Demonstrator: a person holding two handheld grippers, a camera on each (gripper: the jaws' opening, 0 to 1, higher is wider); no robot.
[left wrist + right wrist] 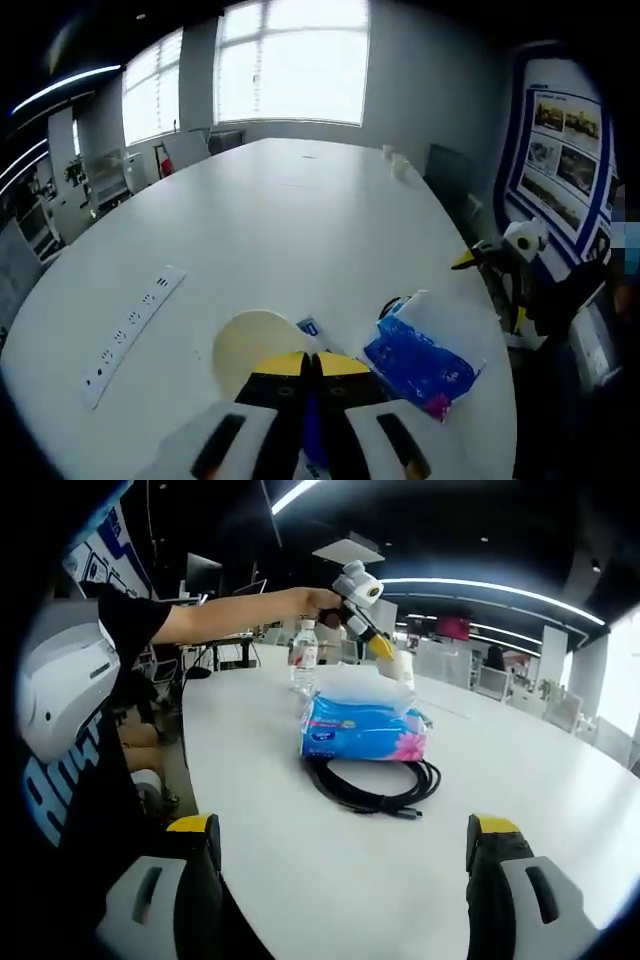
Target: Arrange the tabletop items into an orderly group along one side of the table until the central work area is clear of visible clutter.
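Note:
My left gripper [312, 362] is shut, its yellow tips together, and hovers just above the edge of a cream paper cup [252, 345]. In the right gripper view a hand holds that left gripper [381, 645] over the cup [402, 667]. A blue tissue pack [420, 362] lies right of the cup, with white tissue sticking out of the tissue pack [365, 730]. A coiled black cable [378, 780] lies in front of it. A water bottle [304, 658] stands behind. My right gripper [342, 825] is open and empty, low over the table [300, 880]. The right gripper [497, 257] also reaches in beyond the table edge.
A long white power strip [135, 335] lies on the white oval table [290, 220], left of the cup. Small white things [400, 166] sit at the far right edge. A person in a black shirt [70, 770] stands close to the table. Chairs and desks ring the room.

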